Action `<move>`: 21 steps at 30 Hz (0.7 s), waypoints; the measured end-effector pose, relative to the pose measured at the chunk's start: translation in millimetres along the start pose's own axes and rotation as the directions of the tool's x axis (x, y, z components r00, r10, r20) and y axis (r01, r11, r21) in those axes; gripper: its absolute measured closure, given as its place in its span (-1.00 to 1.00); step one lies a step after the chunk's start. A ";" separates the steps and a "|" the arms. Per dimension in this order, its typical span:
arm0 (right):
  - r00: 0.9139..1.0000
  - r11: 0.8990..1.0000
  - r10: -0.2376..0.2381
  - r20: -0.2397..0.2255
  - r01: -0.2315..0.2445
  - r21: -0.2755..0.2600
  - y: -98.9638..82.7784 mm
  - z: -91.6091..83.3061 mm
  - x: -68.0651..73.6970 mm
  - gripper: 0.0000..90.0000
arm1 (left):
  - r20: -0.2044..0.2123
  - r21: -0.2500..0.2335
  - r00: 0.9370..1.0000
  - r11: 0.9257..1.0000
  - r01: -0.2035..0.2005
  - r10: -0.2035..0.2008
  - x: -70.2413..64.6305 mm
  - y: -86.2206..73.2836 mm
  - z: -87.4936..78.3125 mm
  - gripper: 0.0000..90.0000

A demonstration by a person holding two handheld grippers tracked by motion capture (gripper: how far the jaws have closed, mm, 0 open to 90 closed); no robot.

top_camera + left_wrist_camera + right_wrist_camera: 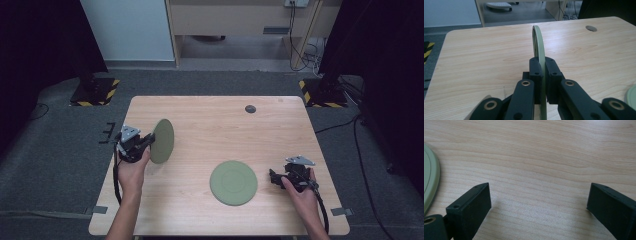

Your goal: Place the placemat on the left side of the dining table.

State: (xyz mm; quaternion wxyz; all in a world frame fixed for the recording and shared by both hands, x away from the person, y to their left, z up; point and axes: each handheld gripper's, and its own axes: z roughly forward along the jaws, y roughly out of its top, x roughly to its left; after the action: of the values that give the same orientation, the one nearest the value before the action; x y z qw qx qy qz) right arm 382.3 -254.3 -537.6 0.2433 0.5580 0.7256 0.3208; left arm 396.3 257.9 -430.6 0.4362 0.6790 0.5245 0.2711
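Note:
Two green plates are on show. My left gripper [145, 142] is shut on the rim of one green plate [162, 140], holding it on edge above the table's left side. In the left gripper view that held plate [538, 42] stands upright between the two black jaws, seen edge-on. The second green plate [233, 182] lies flat on the wooden table [210, 125] near the front middle. My right gripper [274, 178] rests low at the front right, just right of the flat plate, open with bare wood between its fingers [471, 205]. The flat plate's rim [430, 182] shows at the left.
A small dark round cable hole [250, 108] sits at the table's far middle. Stand bases with yellow-black tape [95, 92] flank the table on grey carpet. A desk leg and cables [300, 50] stand beyond.

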 end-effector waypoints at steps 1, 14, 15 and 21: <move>1.000 1.000 0.001 0.000 -0.001 0.000 0.0 0.0 0.1 -0.88 | -0.010 -0.001 1.000 1.000 0.004 -0.004 1.6 -0.7 -0.3 0.90; 1.000 1.000 0.000 0.001 0.000 0.001 -0.1 -0.1 0.2 -0.88 | -0.082 0.028 0.996 0.999 0.040 -0.038 28.0 -13.8 -0.1 0.89; 1.000 1.000 0.000 0.001 0.000 0.001 -0.1 -0.1 0.2 -0.88 | -0.082 0.028 0.996 0.999 0.040 -0.038 28.0 -13.8 -0.1 0.89; 1.000 1.000 0.001 0.001 -0.001 0.002 -0.2 -0.2 0.1 -0.88 | -0.098 0.057 0.994 0.997 0.045 -0.040 40.6 -17.8 4.1 0.89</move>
State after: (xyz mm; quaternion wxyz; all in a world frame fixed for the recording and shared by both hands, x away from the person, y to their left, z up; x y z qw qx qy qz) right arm 382.0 -254.3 -537.6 0.2427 0.5588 0.7255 0.3200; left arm 403.5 296.4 -451.8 0.3957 0.6664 0.5672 0.2787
